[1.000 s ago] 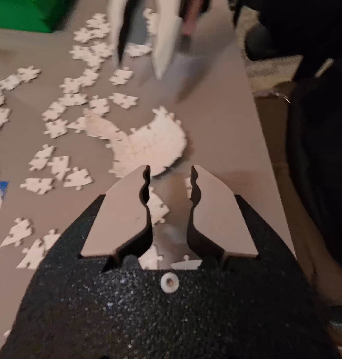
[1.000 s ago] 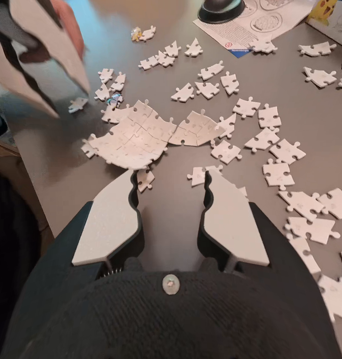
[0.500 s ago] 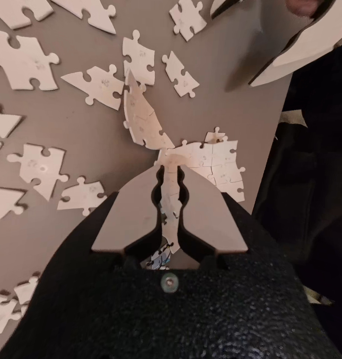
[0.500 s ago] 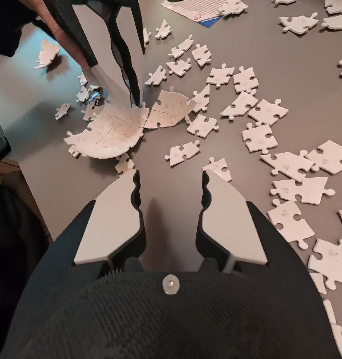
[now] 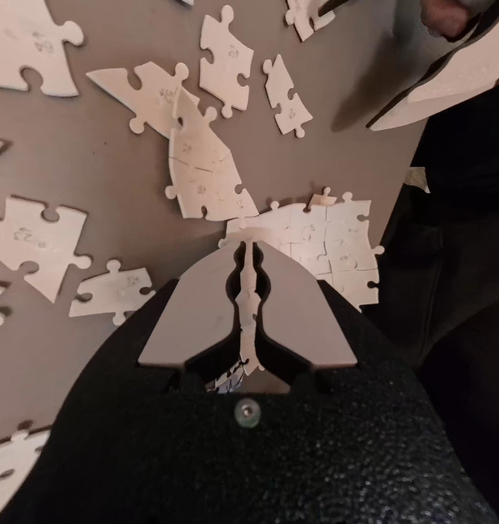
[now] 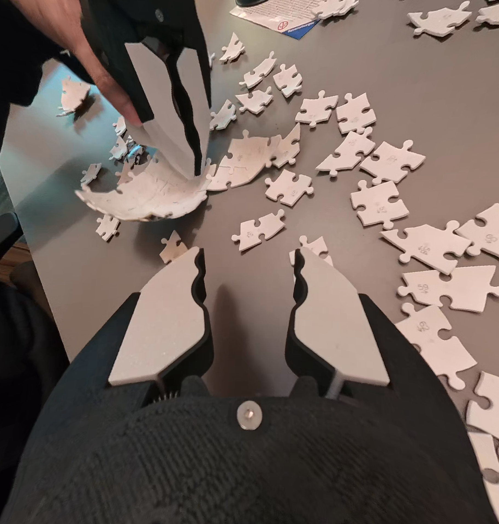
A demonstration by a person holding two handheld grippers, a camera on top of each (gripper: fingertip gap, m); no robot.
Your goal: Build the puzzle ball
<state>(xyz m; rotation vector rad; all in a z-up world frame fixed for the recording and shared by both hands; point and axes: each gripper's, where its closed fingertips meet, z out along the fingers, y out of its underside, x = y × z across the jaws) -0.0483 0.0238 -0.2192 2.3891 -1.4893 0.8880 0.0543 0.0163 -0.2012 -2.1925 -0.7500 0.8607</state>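
Puzzle shell (image 5: pixel 313 243), a curved patch of joined pieces, lies near the table (image 5: pixel 86 170) edge in the left wrist view, its rim clamped edge-on in the left tongs (image 5: pixel 249 249).

From the right wrist view the shell (image 6: pixel 146 195) tilts off the table under that grip, while the right tongs (image 6: pixel 248 252) hang spread and empty above loose pieces (image 6: pixel 258 229). Pinching one rim risks popping the joints apart.

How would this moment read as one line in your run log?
left gripper: shut on curved puzzle shell | right gripper: open, empty | loose pieces: scattered on table
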